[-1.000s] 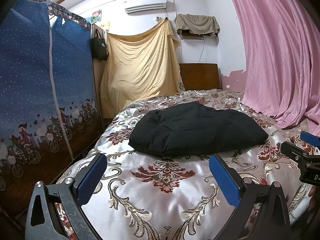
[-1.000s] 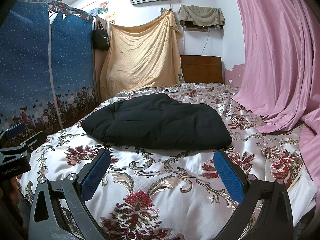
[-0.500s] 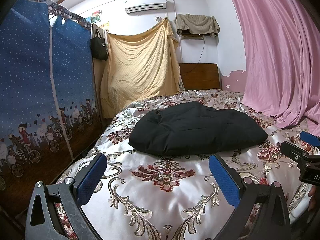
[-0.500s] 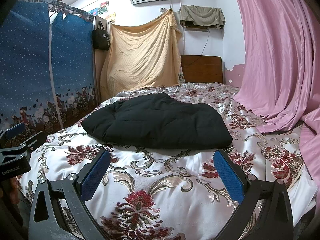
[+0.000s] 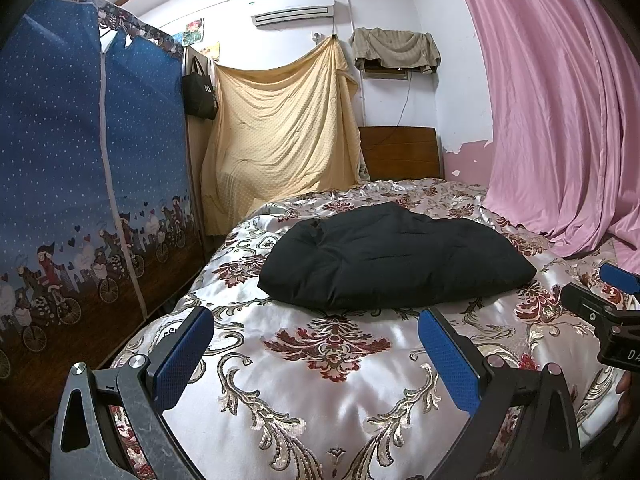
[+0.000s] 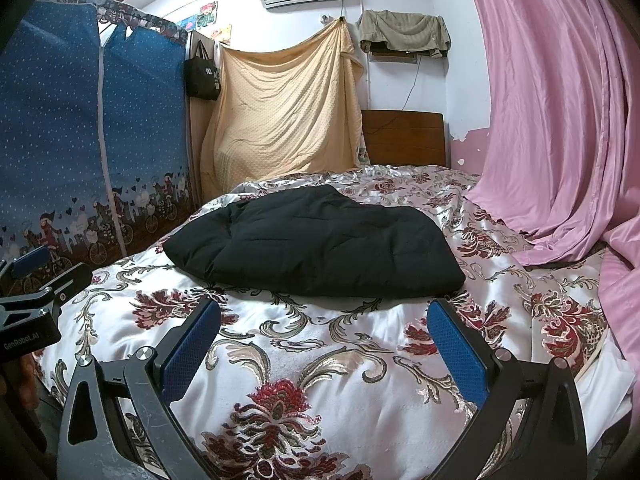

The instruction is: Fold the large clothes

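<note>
A black padded garment lies folded into a thick bundle on the bed; it also shows in the right wrist view. My left gripper is open and empty, held above the bedspread short of the bundle's near edge. My right gripper is open and empty too, also short of the bundle. Each gripper shows at the edge of the other's view: the right one and the left one.
The bed has a shiny floral bedspread. A blue fabric wardrobe stands along the left. A pink curtain hangs down onto the bed's right side. A yellow sheet and wooden headboard are at the back.
</note>
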The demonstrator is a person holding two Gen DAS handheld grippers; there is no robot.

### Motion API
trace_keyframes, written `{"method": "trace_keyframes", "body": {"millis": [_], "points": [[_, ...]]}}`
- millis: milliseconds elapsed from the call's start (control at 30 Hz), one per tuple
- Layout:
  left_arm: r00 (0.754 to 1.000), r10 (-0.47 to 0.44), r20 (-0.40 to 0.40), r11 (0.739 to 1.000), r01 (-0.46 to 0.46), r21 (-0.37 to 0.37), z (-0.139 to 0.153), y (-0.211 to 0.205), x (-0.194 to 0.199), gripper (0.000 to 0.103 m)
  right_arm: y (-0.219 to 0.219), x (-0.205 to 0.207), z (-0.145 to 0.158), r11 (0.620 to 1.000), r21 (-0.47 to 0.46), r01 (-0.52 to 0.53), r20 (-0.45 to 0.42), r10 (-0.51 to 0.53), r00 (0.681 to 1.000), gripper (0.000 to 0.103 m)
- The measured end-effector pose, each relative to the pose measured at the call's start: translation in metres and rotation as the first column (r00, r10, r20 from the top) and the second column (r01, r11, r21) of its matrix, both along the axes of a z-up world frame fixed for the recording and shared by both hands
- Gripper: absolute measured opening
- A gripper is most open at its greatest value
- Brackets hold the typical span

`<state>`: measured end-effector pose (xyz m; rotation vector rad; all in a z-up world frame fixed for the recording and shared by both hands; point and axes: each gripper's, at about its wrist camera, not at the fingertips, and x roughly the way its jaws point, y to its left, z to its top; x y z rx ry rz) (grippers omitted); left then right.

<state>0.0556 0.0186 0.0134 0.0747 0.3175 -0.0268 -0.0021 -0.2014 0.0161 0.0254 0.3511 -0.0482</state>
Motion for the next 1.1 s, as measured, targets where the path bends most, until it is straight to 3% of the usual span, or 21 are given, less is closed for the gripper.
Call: {"method": "trace_keyframes", "body": {"millis": [1100], "points": [[1.000,-0.006,-0.010,1.000,0.007,0.013,-0.0012,-0.0057,-0.0056,0.103,0.0018,-0.0001,0.0000,1.000,-0.003,0.000,0.000,0.000,1.000,0.101]]}}
